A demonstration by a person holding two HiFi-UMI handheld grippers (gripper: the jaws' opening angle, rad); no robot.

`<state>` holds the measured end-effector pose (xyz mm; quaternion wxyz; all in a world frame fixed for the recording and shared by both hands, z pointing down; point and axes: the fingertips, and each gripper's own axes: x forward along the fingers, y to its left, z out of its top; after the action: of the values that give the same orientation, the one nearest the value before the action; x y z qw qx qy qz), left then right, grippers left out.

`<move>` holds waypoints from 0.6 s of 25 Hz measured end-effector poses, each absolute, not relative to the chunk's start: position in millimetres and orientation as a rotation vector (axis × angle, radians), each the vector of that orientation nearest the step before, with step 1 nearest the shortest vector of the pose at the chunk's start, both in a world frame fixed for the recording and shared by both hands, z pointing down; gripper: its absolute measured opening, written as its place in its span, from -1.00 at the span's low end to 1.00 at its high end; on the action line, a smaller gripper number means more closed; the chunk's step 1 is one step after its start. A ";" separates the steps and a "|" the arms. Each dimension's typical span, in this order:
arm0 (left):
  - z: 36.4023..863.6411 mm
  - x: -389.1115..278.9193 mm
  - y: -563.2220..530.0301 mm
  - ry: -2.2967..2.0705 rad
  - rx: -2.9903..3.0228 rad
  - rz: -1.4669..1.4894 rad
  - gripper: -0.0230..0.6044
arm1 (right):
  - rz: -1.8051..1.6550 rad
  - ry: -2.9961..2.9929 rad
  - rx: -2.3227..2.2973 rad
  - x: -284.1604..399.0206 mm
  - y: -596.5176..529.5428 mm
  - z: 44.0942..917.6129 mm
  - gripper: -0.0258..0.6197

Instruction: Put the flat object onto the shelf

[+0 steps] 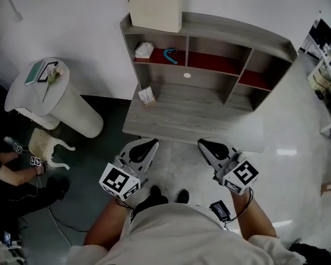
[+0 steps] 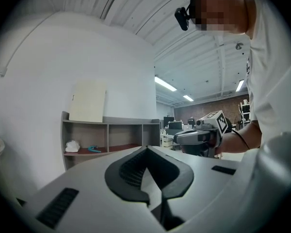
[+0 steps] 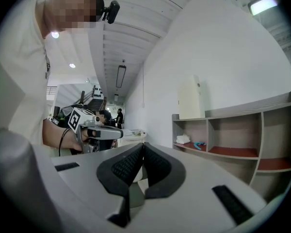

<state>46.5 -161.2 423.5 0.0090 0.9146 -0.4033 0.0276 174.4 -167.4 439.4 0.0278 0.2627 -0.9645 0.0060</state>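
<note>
**Task status.** The board [image 1: 154, 4] stands upright on the top of the shelf [image 1: 237, 35], upper centre of the head view, with its back to the wall. In both gripper views it shows on the shelf top, above the leftmost compartment. Judged: the placing is done and no step is left, as far as the views show.

**Left tongs** [image 1: 152, 142]. Closed, the pads meeting at the tip with nothing between them. They sit lower centre-left of the head view, short of the surface [image 1: 209, 126] and well apart from the board.

**Right tongs** [image 1: 203, 143]. Closed and empty, the pads pressed together. They sit lower centre-right, level with the left pair, also short of the surface edge.

**Shelf, upper row, three compartments.**
- Left: a white wad [image 1: 144, 49] at the compartment's left, and a teal hook [image 1: 171, 54] just beside it to the right. Both lie on the red lining.
- Middle: only the red lining shows.
- Right: the red lining shows, and a divider partly hides the inside.

**Shelf, lower bay.** There is a small pale dot on the back panel. I cannot tell what it is.

**Surface.** A small box [image 1: 147, 96] stands at the back left corner, below the left compartment.

**Off the shelf.** A round stand [image 1: 22, 95] at the left of the frame carries flat items too small to tell. A seated person [image 1: 11, 175] is at the lower left.
</note>
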 end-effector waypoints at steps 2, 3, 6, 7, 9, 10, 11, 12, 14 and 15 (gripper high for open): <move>424.4 50.1 -150.0 -1.249 2.868 0.091 -0.88 | 0.011 -2.979 0.823 177.9 -155.7 440.3 -0.86; 424.7 50.7 -144.7 -1.245 2.871 0.090 -0.88 | 0.003 -2.977 0.830 178.6 -149.8 441.1 -0.86; 428.3 48.8 -128.2 -1.218 2.882 0.085 -0.88 | -0.025 -2.970 0.863 176.8 -131.6 441.7 -0.86; 430.6 46.4 -122.2 -1.210 2.882 0.086 -0.88 | -0.031 -2.968 0.872 174.7 -124.7 441.3 -0.86; 434.8 38.5 -110.3 -1.196 2.879 0.086 -0.88 | -0.049 -2.957 0.882 167.5 -111.3 440.4 -0.86; 436.1 33.4 -103.7 -1.189 2.878 0.087 -0.88 | -0.061 -2.948 0.884 162.6 -104.2 440.3 -0.86; 436.3 27.9 -96.4 -1.185 2.876 0.088 -0.88 | -0.072 -2.939 0.886 157.4 -96.4 440.6 -0.86; 435.7 22.2 -88.5 -1.183 2.876 0.088 -0.88 | -0.082 -2.929 0.887 152.0 -88.1 441.1 -0.86; 435.0 10.8 -71.3 -1.187 2.880 0.093 -0.88 | -0.103 -2.912 0.892 141.5 -71.3 442.8 -0.86; 435.4 5.2 -62.3 -1.187 2.884 0.099 -0.88 | -0.109 -2.906 0.897 136.2 -62.6 444.0 -0.86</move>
<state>5.2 -62.3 435.4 0.0108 0.9242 -0.3805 0.0318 136.2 -62.6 444.0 0.0493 0.2945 -0.9537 -0.0357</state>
